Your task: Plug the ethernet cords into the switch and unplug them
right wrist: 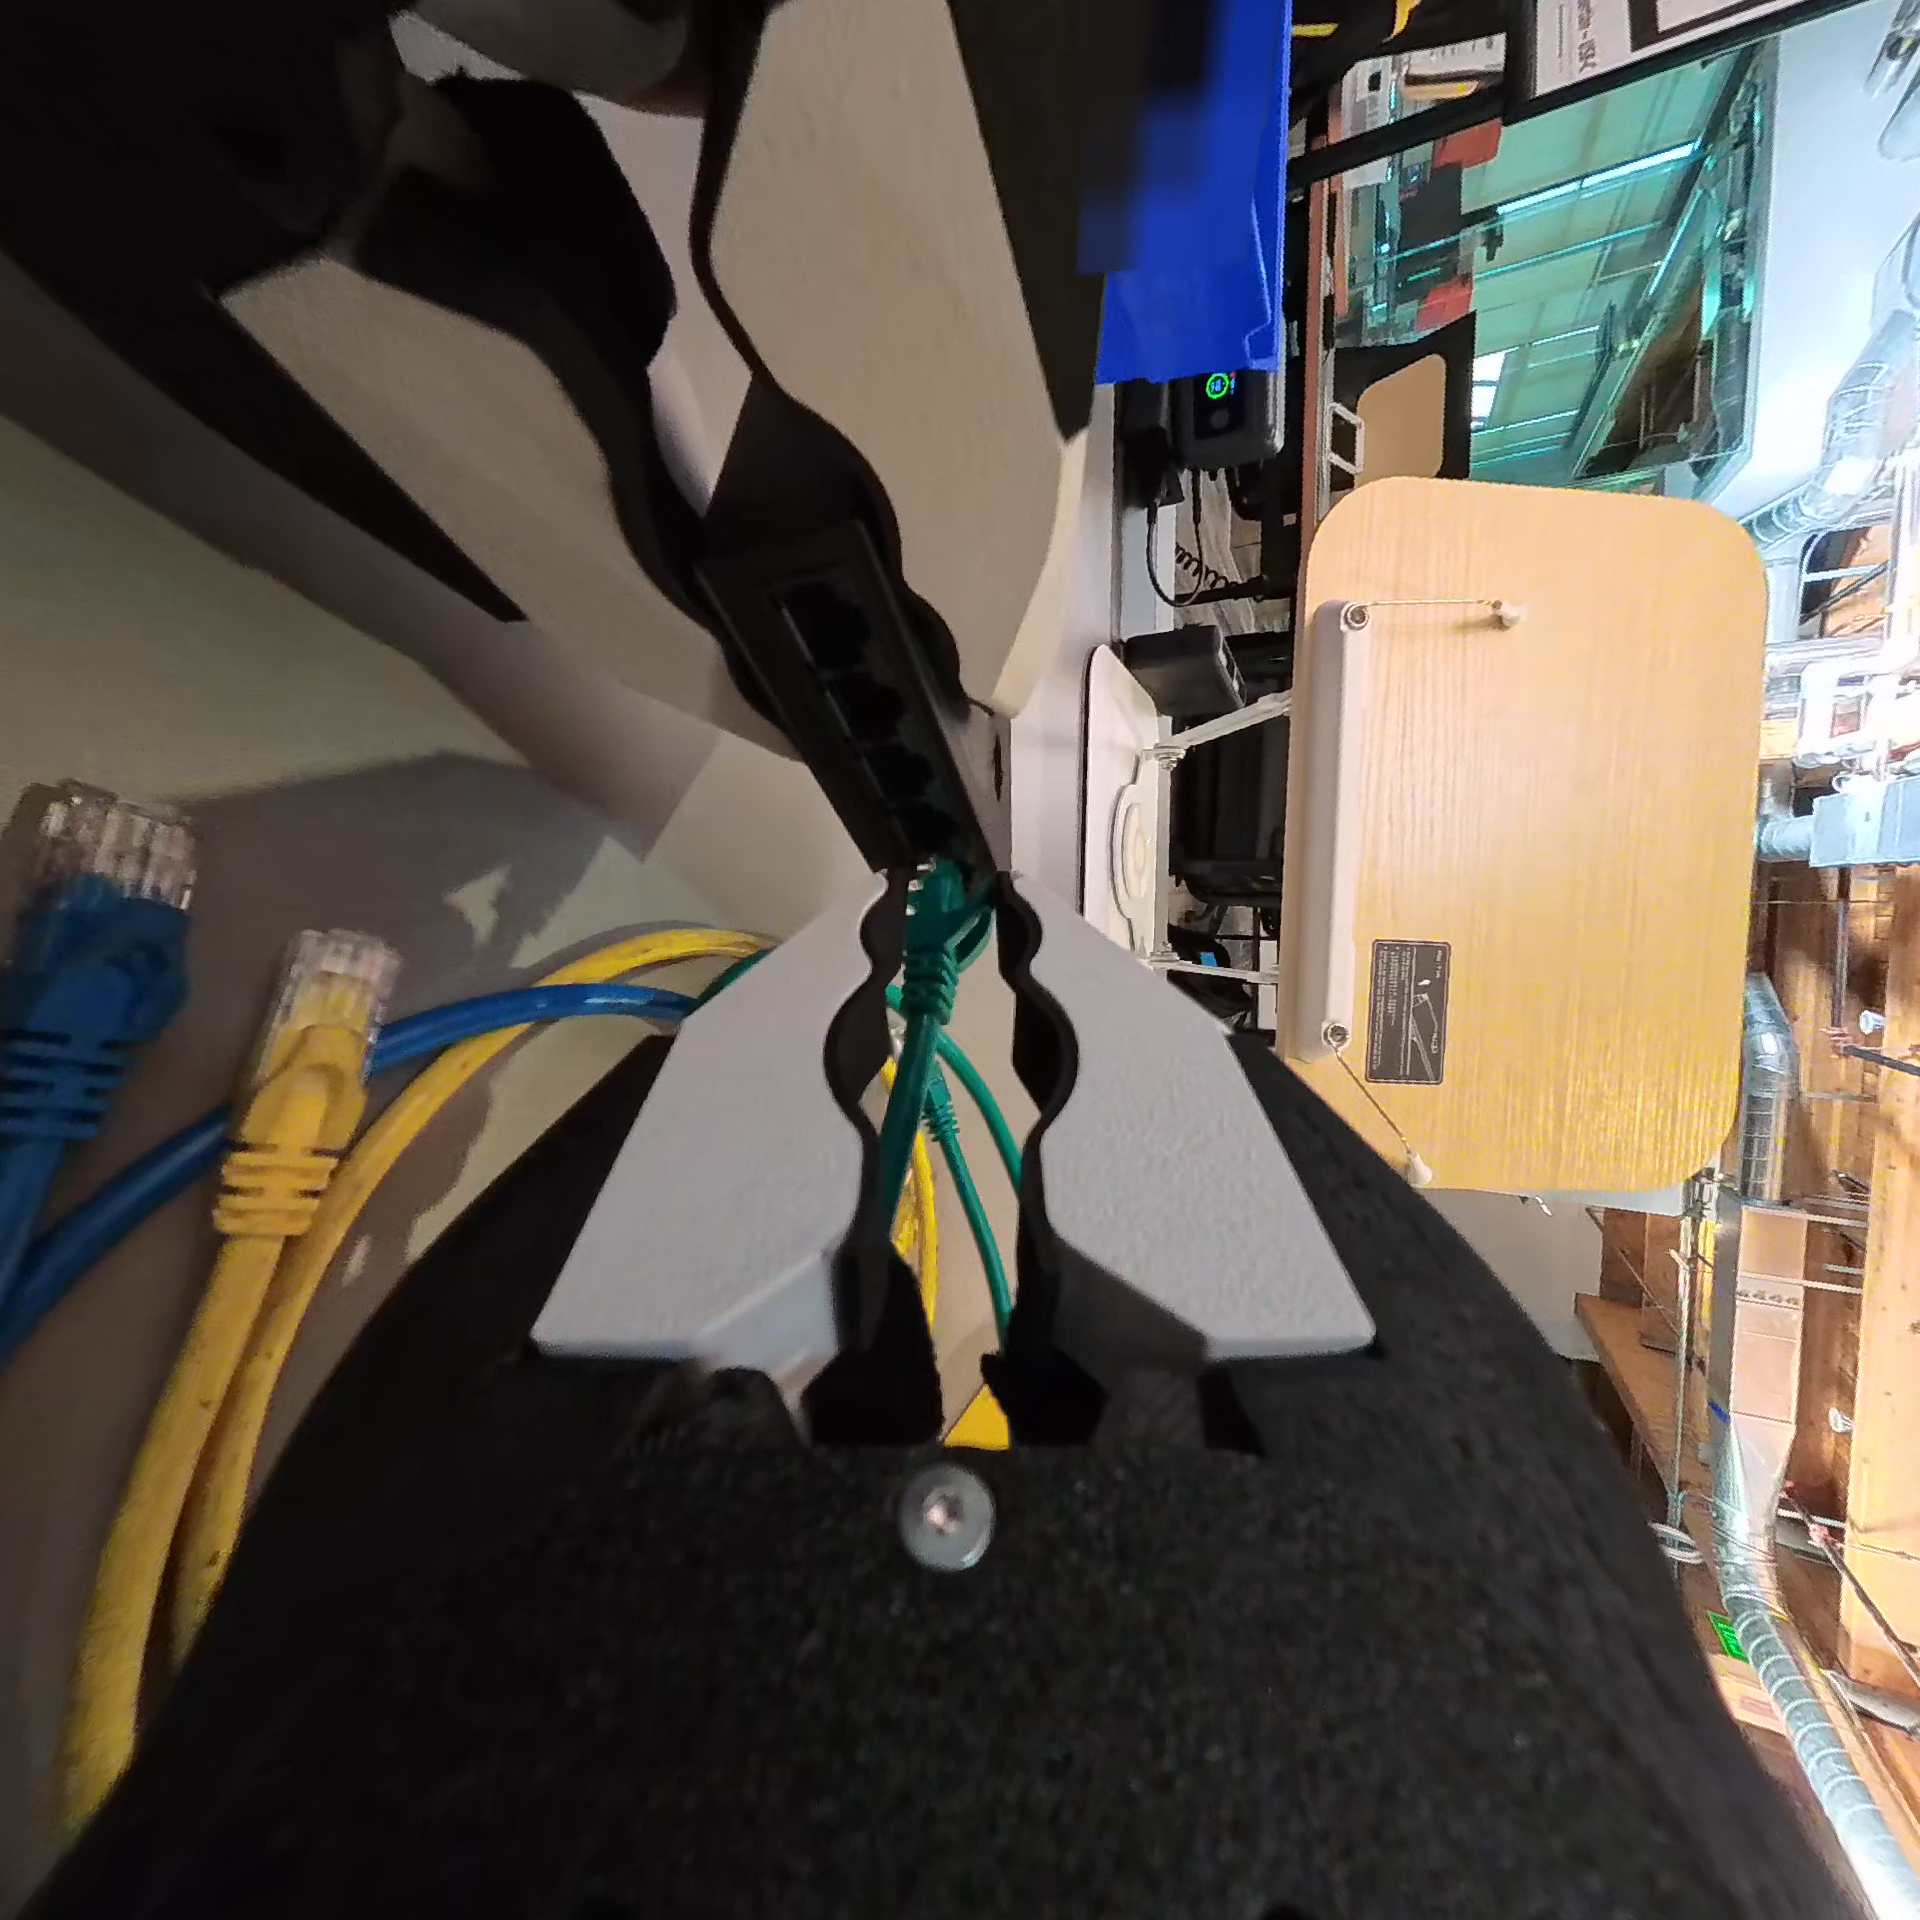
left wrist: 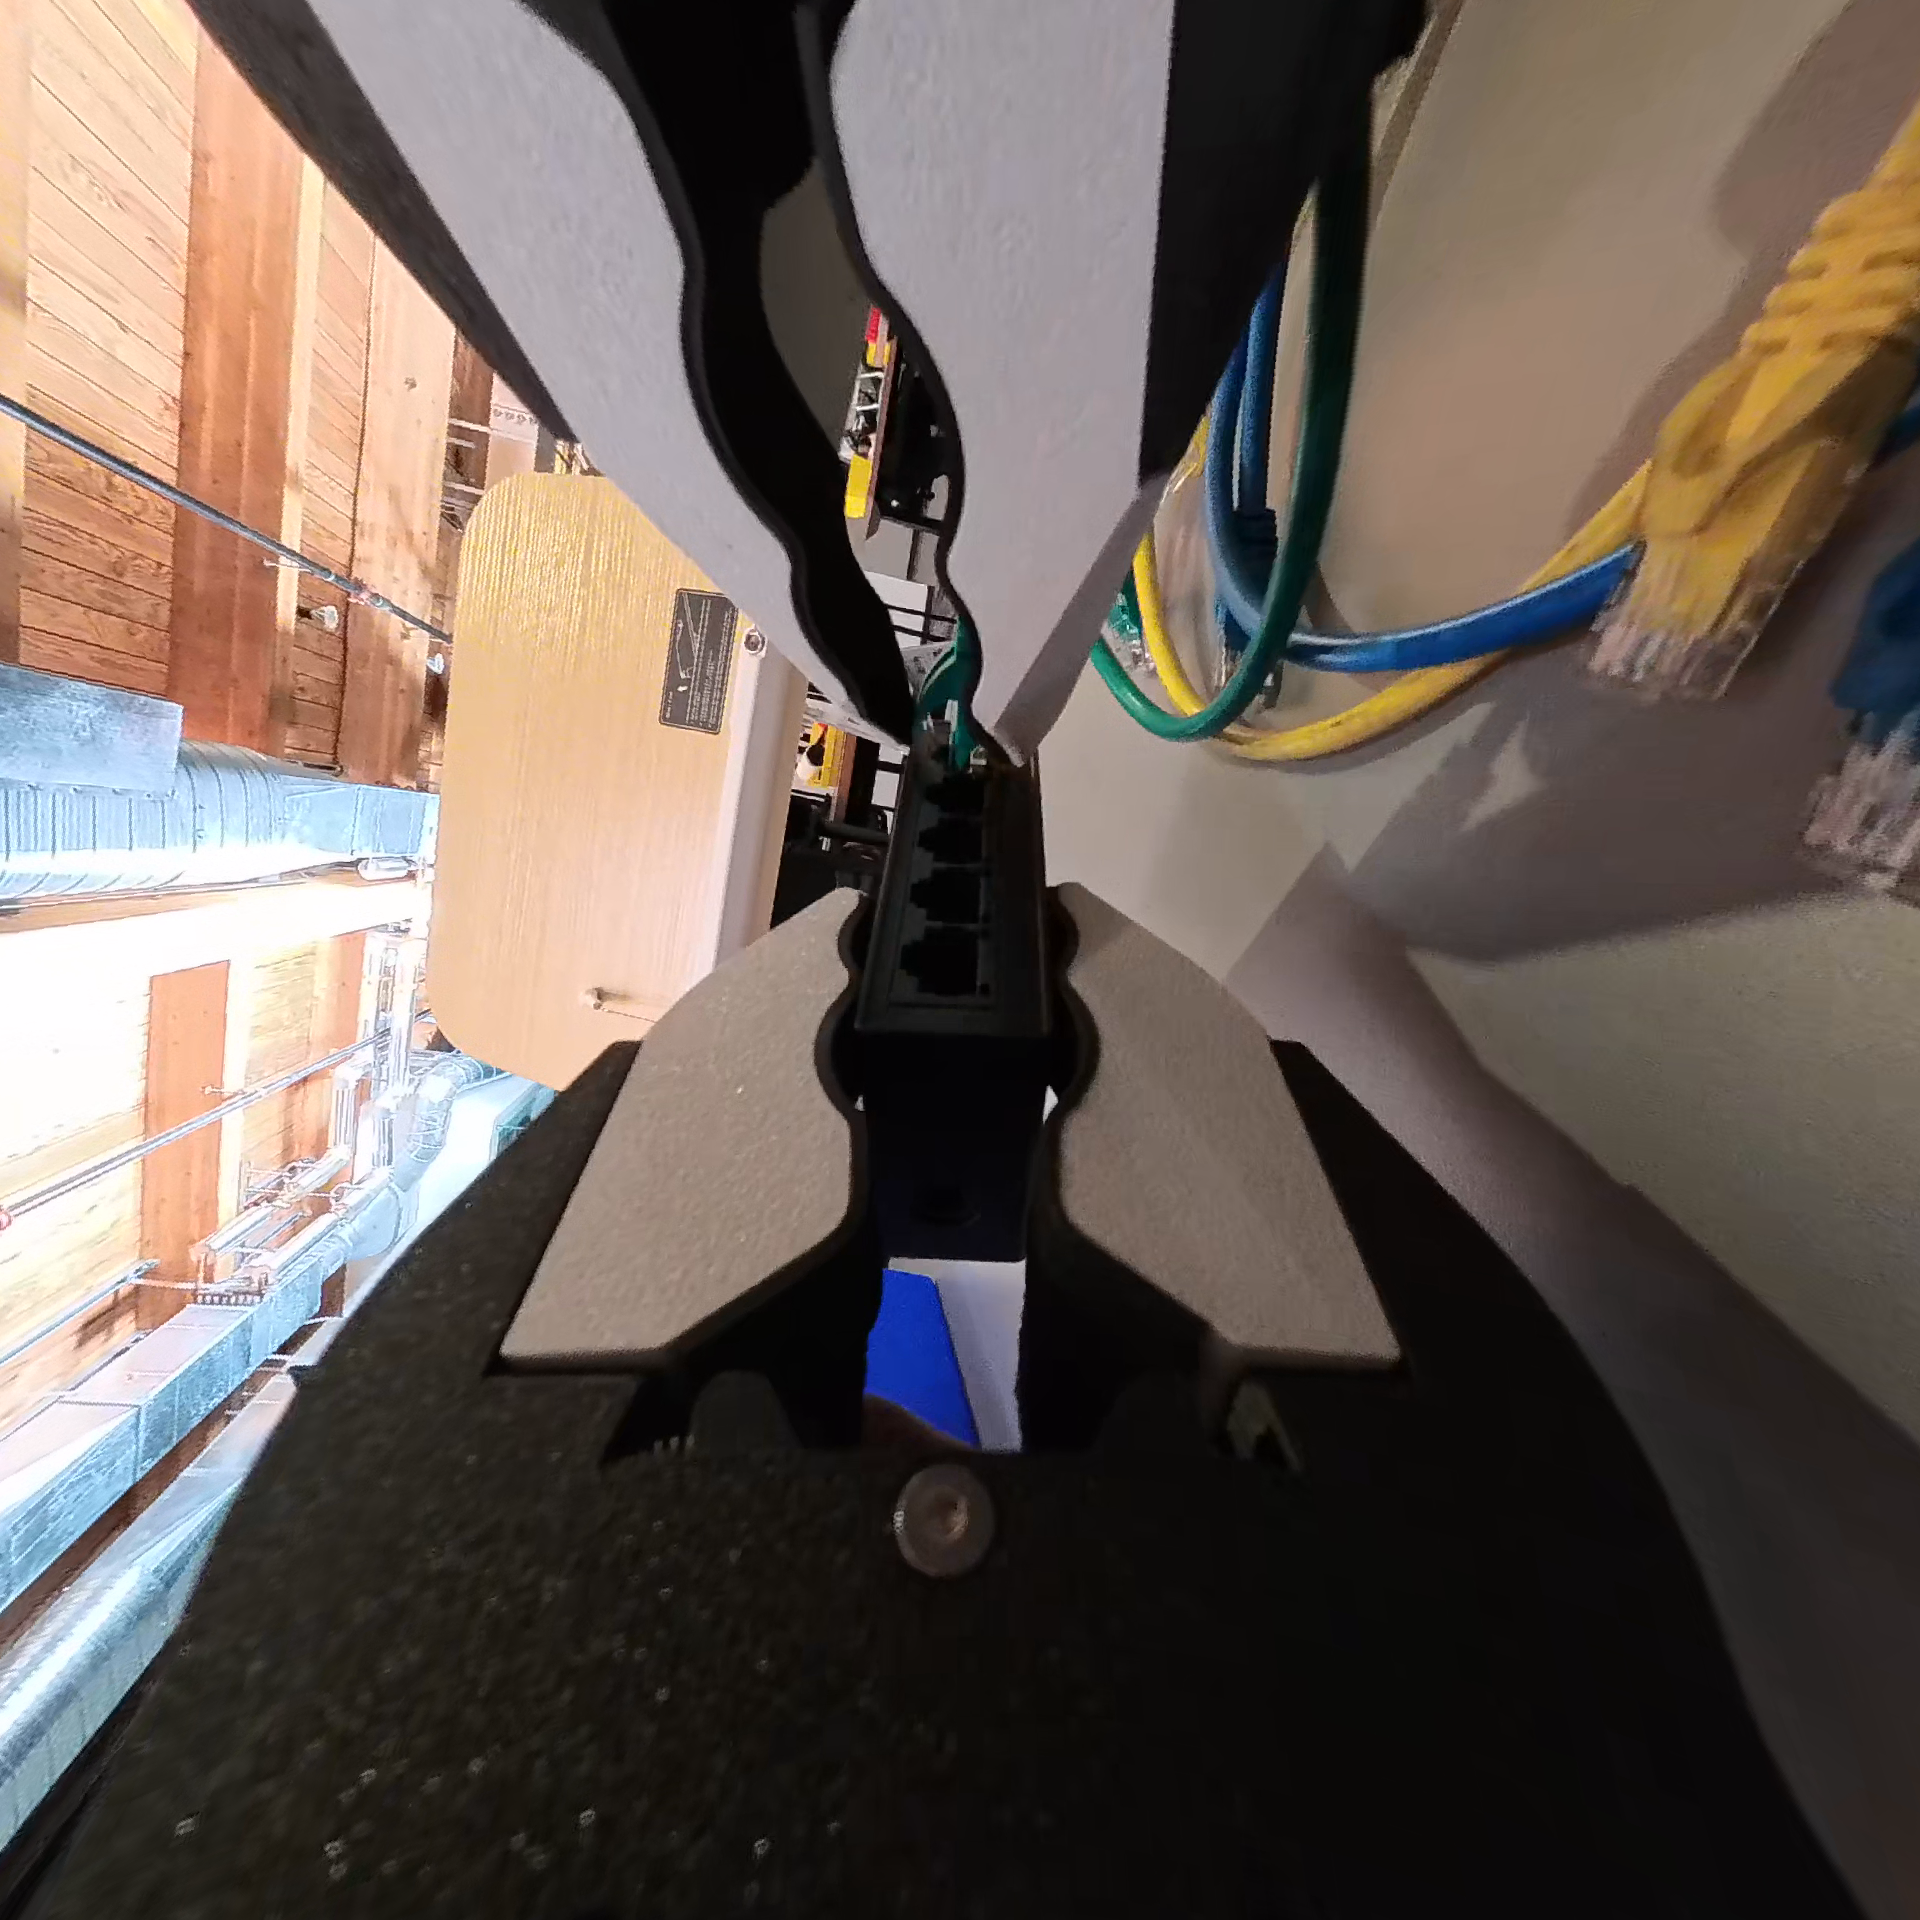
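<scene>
My left gripper [left wrist: 956, 904] is shut on the black switch [left wrist: 951, 1039] and holds it by its sides, with the row of ports facing away from the camera. My right gripper [right wrist: 943, 883] is closed around the plug of the green ethernet cord [right wrist: 925, 997], right at the end port of the switch [right wrist: 831, 634]. In the left wrist view the right gripper [left wrist: 951, 732] comes in from above with the green plug [left wrist: 956, 707] between its tips. The other ports look empty. How deep the plug sits is hidden.
Loose yellow cords [right wrist: 312, 1049] and blue cords [right wrist: 94, 935] lie on the beige table [left wrist: 1662, 1143], plugs free; they also show in the left wrist view, yellow cord [left wrist: 1756, 468] and blue cord [left wrist: 1455, 634]. A light wooden board [right wrist: 1527, 831] stands beyond.
</scene>
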A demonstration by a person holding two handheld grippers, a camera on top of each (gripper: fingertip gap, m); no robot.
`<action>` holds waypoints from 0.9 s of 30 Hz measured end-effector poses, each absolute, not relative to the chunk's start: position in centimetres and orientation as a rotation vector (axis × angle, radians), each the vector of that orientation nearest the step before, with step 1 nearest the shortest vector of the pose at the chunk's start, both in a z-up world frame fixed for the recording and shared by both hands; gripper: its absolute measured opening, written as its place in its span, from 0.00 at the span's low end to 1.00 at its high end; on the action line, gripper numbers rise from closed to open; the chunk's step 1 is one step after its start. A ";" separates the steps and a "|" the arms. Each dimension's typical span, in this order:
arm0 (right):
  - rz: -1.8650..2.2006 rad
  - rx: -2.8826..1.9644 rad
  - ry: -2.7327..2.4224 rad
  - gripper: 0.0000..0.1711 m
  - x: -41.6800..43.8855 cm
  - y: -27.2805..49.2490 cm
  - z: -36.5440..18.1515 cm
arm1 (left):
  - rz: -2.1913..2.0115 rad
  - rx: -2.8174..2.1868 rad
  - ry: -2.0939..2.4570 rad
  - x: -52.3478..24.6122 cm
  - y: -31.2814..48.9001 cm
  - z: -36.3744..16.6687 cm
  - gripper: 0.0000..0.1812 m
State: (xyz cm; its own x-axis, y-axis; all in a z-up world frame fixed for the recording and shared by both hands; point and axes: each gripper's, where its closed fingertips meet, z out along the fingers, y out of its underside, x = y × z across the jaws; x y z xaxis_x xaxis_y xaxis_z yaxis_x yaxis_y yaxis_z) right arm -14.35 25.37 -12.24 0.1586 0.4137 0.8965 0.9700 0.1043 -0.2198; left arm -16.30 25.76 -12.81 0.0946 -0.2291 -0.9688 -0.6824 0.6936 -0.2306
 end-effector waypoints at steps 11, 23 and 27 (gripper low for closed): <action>-0.655 -1.579 -1.418 0.07 -14.0 25.4 -13.4 | 0.399 -0.812 1.512 -16.2 25.8 -13.6 0.16; -0.544 -1.697 -1.348 0.08 -13.8 24.8 -13.5 | 0.372 -0.807 1.517 -15.9 25.4 -13.9 0.16; -0.237 -1.901 -1.062 0.11 -13.2 24.4 -12.1 | 0.430 -0.775 1.515 -16.2 25.9 -13.9 0.16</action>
